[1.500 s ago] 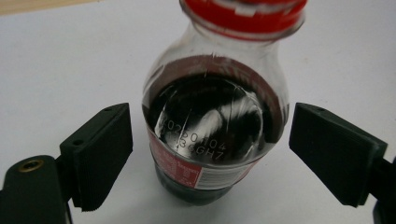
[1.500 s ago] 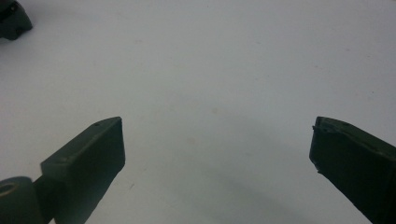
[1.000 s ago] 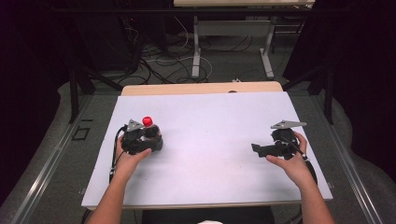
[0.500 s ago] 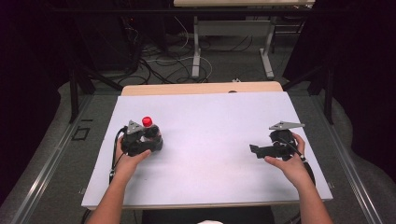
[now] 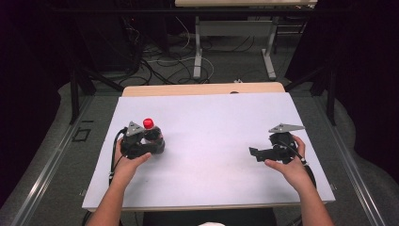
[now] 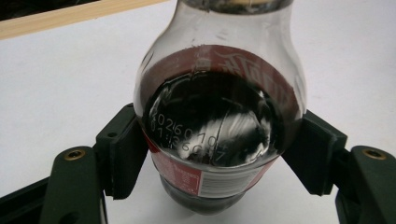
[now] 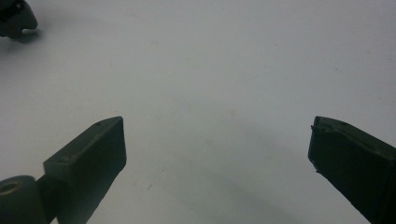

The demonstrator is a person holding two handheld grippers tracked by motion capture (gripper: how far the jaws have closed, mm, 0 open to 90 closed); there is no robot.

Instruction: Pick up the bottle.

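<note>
Bottle [image 6: 219, 126], a small one of dark soda with a red label, sits clamped between the black jaws of my left gripper [image 6: 219, 154]; both pads press on its sides, and they have just been closing onto it. In the left gripper view its top is cut off by the frame edge, so I cannot see the cap there, and the printed code on the curved plastic is too warped for me to read. From the high view, the left gripper [image 5: 149, 140] and my left hand [image 5: 129, 162] cover nearly all of the bottle; I make out only its red cap [image 5: 148, 123] poking up at the left side of the white table [image 5: 211, 127]. Whether the bottle's base touches the table I cannot tell.

Moving right, the middle of the table is bare white surface. My right gripper [image 5: 256, 153] is held just above the table at the right side, well apart from the bottle. In the high view its jaws are too small and dark for me to judge. The right gripper view settles it: the right gripper [image 7: 217, 154] has its two jaws spread wide with white table between them, and a dark bit of the other gripper shows at its top left corner.
</note>
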